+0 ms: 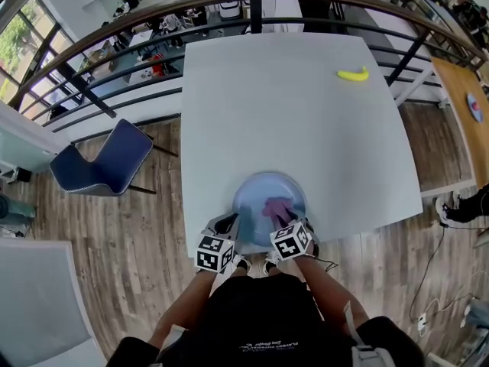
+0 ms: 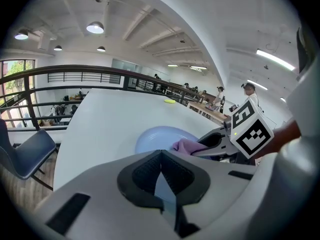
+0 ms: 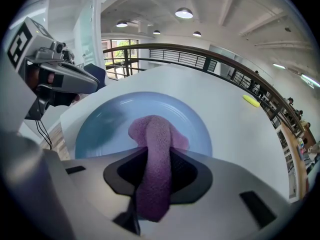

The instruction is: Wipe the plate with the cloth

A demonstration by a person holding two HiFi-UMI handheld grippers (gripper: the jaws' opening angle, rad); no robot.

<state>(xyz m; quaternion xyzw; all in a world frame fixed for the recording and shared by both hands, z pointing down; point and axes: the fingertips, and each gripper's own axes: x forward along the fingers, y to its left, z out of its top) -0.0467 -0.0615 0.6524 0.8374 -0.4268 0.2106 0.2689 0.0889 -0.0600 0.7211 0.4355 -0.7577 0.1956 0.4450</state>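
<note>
Head view is showing a white table with the blue plate lying flat at the table's 6 o'clock edge. Purple cloth is lying on the plate, bunched toward the plate's 4 o'clock side. Right gripper is hanging over the plate's 5 o'clock rim. Right gripper view is showing its jaws clenched on the cloth, with one end of the cloth running back between the jaws and the other end folding down onto the plate's inner surface and touching it. Left gripper is sitting at the plate's 7 o'clock rim. Left gripper view is showing its jaws pinched together on a thin blue edge that is reading as the plate rim, so it is grasping the plate. Same view is showing the cloth and the right gripper's tip at 2 o'clock from the left jaws, over the plate. Yellow banana is lying near the table's 1 o'clock corner, well apart from the plate. Blue chair is standing on the wood floor at 9 o'clock from the table, and a dark curved railing is running past the table's 12 o'clock side
</note>
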